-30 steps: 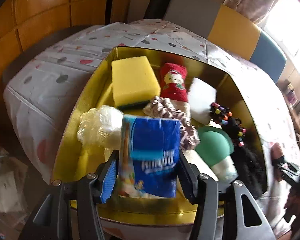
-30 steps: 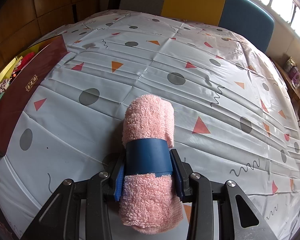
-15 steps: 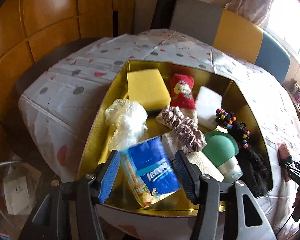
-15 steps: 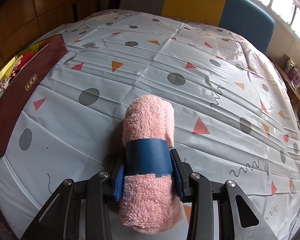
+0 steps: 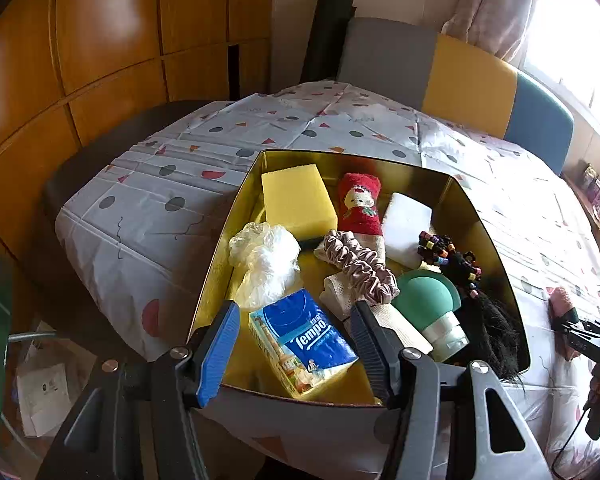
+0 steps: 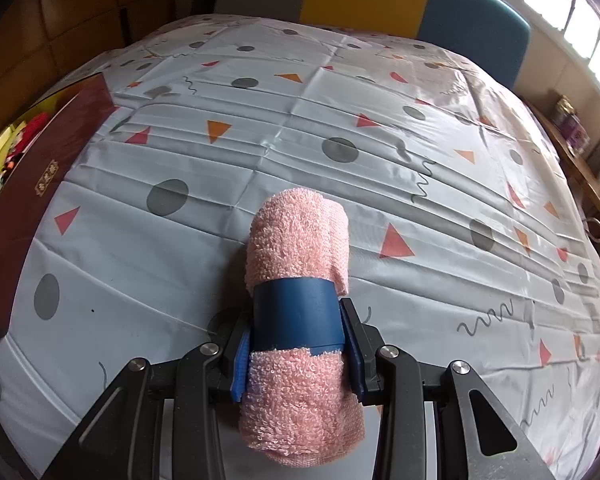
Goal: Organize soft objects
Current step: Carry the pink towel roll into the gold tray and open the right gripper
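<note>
Released a moment ago, the tissue pack (image 5: pixel 304 342) is now lying in the gold box (image 5: pixel 496 240), your left gripper (image 5: pixel 296 356) gaping wide above it. Your right gripper (image 6: pixel 296 356) is squeezing the pink towel roll (image 6: pixel 300 280); keep pinching its blue band while carrying it left across the creased tabletop (image 6: pixel 420 160).

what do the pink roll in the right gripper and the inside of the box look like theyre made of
Pink roll: terry cotton by the look, matt with a looped, fuzzy pile; its blue band looks like smooth paper or card. Box interior: glossy gold lining, probably foil-faced card or metal, since it mirrors the objects inside.
</note>
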### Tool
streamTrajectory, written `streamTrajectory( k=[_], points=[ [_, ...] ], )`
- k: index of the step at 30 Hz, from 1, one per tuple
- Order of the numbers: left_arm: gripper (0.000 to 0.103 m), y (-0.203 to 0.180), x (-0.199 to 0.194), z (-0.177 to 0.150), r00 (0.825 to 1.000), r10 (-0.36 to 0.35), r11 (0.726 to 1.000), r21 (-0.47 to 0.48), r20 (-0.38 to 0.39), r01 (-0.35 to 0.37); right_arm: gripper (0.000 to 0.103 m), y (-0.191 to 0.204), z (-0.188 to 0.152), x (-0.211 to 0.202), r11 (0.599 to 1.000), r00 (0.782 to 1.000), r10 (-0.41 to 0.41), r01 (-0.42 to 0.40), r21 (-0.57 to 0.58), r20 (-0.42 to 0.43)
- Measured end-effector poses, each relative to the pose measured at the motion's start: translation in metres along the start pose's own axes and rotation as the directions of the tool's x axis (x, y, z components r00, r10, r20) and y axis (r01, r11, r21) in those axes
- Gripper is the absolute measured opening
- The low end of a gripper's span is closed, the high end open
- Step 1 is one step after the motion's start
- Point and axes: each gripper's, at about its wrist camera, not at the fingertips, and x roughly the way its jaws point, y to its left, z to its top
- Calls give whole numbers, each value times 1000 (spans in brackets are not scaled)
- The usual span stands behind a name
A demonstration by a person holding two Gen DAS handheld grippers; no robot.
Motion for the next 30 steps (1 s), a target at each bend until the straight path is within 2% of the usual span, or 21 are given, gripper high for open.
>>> streamTrajectory(
  k=[9, 13, 18, 22, 26, 30],
  points=[
    [58, 5, -7, -4, 1000, -12, 1000, -11, 18, 12, 37, 5, -1, -3, 997, 999, -53, 53, 50, -10],
    [58, 6, -8, -6, 1000, -18, 1000, -11, 23, 18, 35, 6, 1, -6, 994, 999, -46, 48, 101, -23],
    [58, 8, -8, -6, 1000, -19, 1000, -17, 21, 19, 35, 13, 6, -27, 985, 999, 34, -38, 167, 24],
    [58, 10, -7, -6, 1000, -16, 1000, -26, 22, 17, 35, 37, 18, -55, 979, 988, 117, -131, 154, 101],
    [58, 17, -7, -4, 1000, 0, 999, -33, 30, 1, 35, 90, 43, -89, 965, 954, 245, -257, 54, 173],
    [58, 30, -9, -2, 999, 29, 998, -59, 39, -27, 35, 159, 70, -102, 937, 921, 348, -341, -68, 176]
  ],
)
